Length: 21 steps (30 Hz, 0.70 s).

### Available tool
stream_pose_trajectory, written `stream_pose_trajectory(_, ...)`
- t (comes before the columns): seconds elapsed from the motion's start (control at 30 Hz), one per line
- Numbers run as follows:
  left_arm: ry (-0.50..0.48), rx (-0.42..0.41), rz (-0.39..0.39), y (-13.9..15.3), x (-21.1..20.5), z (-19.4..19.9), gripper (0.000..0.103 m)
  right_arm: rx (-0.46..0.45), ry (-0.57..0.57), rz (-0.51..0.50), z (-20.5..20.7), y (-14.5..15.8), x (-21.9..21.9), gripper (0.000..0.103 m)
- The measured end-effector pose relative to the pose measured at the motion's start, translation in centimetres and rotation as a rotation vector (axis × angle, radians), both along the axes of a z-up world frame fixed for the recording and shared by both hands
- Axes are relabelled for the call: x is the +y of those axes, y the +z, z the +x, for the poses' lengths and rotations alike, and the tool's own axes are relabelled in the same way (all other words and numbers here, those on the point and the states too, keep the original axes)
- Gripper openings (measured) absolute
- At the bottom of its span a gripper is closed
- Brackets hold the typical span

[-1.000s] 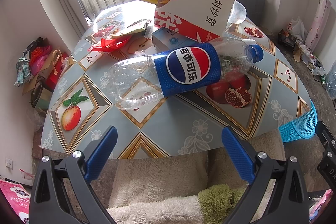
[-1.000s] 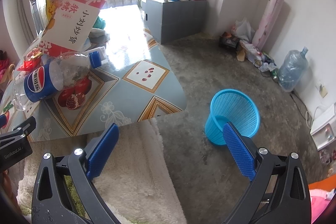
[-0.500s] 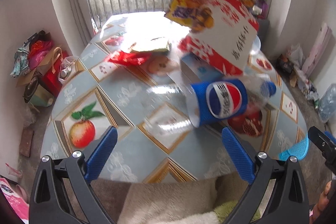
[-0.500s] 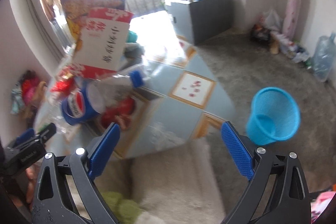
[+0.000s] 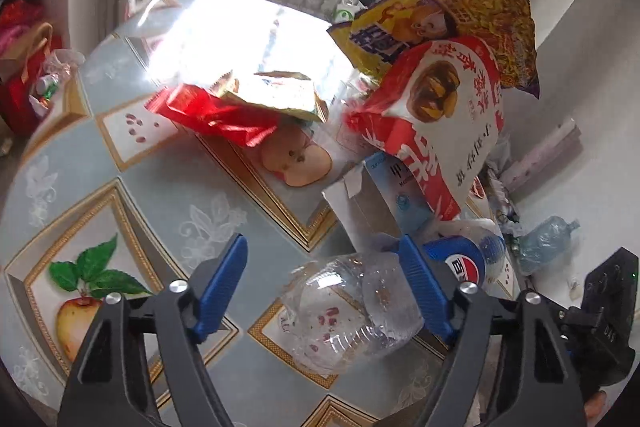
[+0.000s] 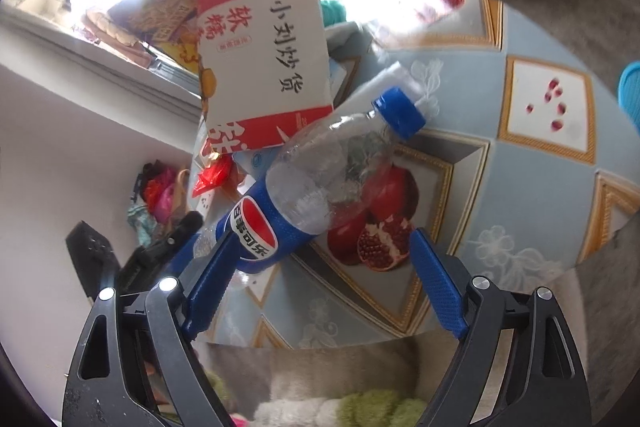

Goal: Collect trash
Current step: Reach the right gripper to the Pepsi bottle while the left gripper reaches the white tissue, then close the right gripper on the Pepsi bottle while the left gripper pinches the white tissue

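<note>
Both tools, left (image 5: 322, 291) and right (image 6: 320, 281), gape around Pepsi bottle (image 6: 304, 195) on counter (image 5: 168, 187); nothing collected, wrappers (image 5: 224, 115) behind bottle remain.

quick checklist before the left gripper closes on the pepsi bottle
1. Left gripper open: ok, jaws spread wide.
2. Pepsi bottle between the jaws: ok, its clear base end sits between them.
3. Bottle lying flat on the table: ok.
4. Bottle free of the red and white snack bag: cannot tell, the bag leans over its cap end.
5. Right gripper clear of the grasp: not ok, its open jaws are close beside the label.
6. Blue basket location known: ok, at the right wrist view's right edge.
</note>
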State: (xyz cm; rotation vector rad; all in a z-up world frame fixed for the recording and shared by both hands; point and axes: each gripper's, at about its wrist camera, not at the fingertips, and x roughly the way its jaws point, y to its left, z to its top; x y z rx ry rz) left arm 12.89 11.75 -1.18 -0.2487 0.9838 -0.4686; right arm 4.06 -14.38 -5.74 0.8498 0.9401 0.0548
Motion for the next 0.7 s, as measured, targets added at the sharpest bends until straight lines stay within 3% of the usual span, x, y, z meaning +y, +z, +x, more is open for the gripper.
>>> stream_pose_trajectory(0.2,-0.140,0.023,-0.069,-0.5,-2.4,-2.6,0.061,0.021,-0.031,0.131,-0.7,-2.1,-1.5,0.081)
stream_pose_trajectory(0.4,-0.291,0.069,-0.147,-1.0,-6.4,-5.3,0.049,0.018,-0.080,0.220,-1.8,-3.1,-3.8,0.072)
stream_pose_trajectory(0.53,-0.375,0.083,-0.156,-1.2,-9.2,-6.2,0.045,0.015,-0.116,0.263,-2.5,-3.4,-5.7,0.063)
stream_pose_trajectory(0.7,-0.454,0.114,-0.164,-1.8,-12.1,-7.2,0.045,0.000,-0.137,0.290,-2.9,-4.1,-7.3,0.060)
